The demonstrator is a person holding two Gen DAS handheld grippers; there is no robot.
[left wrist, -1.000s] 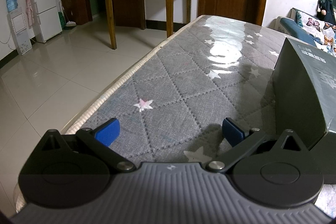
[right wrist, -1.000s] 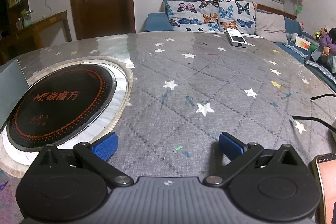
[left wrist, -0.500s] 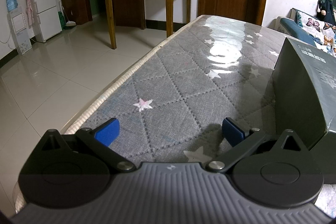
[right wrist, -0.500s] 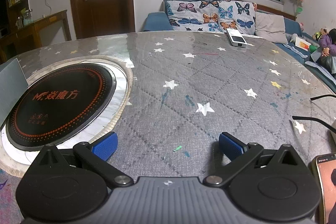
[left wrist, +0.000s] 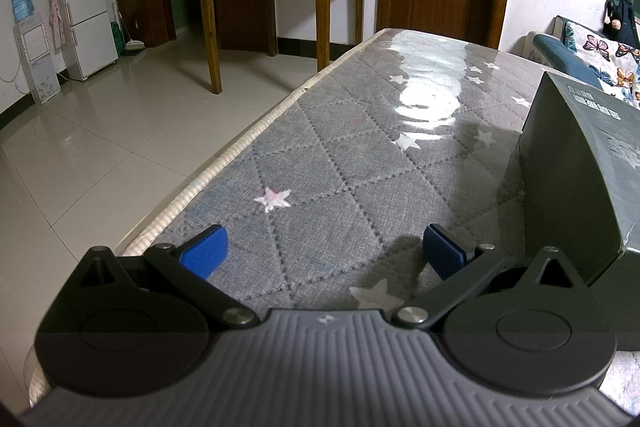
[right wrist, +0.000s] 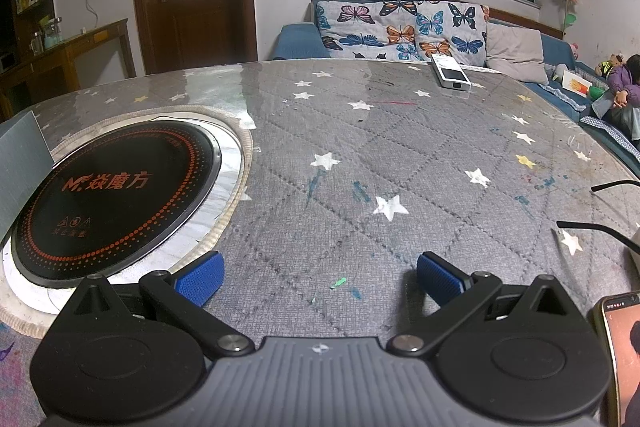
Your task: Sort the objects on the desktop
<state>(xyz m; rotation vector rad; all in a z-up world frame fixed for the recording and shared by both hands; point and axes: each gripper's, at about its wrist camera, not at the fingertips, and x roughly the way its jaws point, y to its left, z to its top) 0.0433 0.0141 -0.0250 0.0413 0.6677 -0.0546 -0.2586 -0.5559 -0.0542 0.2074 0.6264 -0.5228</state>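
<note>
My left gripper (left wrist: 322,253) stands open low over the grey starred table cover (left wrist: 360,155), nothing between its blue pads. A dark grey box (left wrist: 580,171) stands just right of its right finger. My right gripper (right wrist: 318,277) is open too, hovering over the same cover (right wrist: 400,155) with nothing held. A phone (right wrist: 620,355) with a lit screen lies at the lower right beside it. Thin black glasses arms (right wrist: 592,225) reach in from the right edge. A white device (right wrist: 452,77) lies at the table's far side. The grey box's corner (right wrist: 20,163) shows at the left edge.
A round black induction cooktop (right wrist: 116,199) is set into the table left of my right gripper. The table's left edge (left wrist: 224,163) drops to a tiled floor. A sofa with butterfly cushions (right wrist: 400,27) and a seated person (right wrist: 624,95) are beyond the table.
The right wrist view has shifted slightly, with the cooktop and box corner sitting a little further left and lower. The left gripper has not moved.
</note>
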